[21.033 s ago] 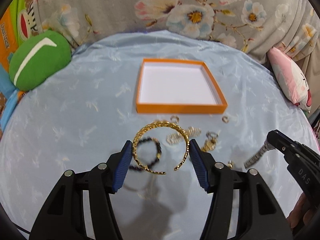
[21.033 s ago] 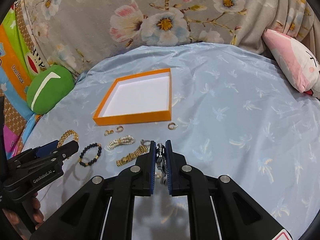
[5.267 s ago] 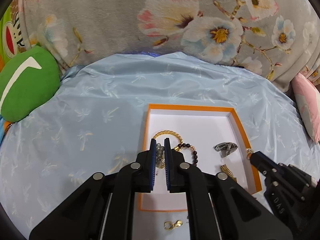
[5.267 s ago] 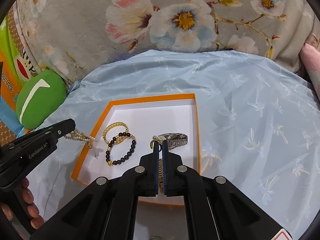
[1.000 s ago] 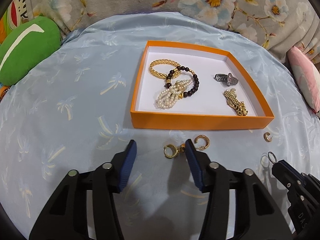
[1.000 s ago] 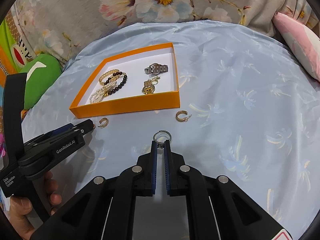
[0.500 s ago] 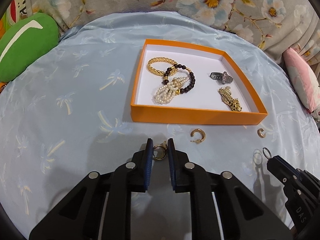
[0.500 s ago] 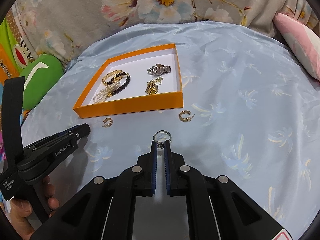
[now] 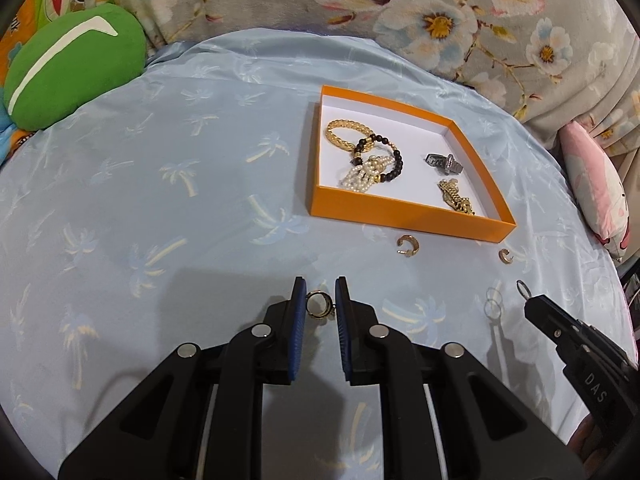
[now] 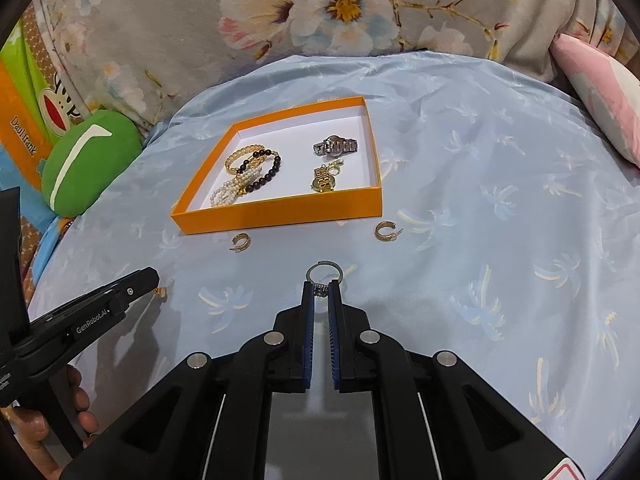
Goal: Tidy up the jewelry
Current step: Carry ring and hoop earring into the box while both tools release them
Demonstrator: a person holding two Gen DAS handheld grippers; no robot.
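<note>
We count five pieces inside the orange box (image 9: 404,214): a gold chain bangle (image 9: 343,135), a black bead bracelet (image 9: 386,160), a pearl strand (image 9: 362,174), a silver watch (image 9: 443,163) and a gold watch band (image 9: 456,199). Four small pieces are outside it. Two gold hoop earrings (image 9: 408,246) (image 9: 506,256) lie on the cloth just beside the box's near wall. A third gold hoop (image 9: 318,305) sits between the left tongs (image 9: 320,300), which have closed to a narrow gap around it; whether they pinch it we cannot tell. A silver ring (image 10: 323,272) is gripped by its setting in the right tongs (image 10: 321,290), which are nearly together.

Everything rests on a round counter (image 9: 160,200) draped in pale blue cloth printed with palm trees. Behind it hangs grey floral fabric (image 10: 320,4); one green cushion (image 9: 72,64) touches the counter's far left edge and one pink cushion (image 9: 596,184) its right edge.
</note>
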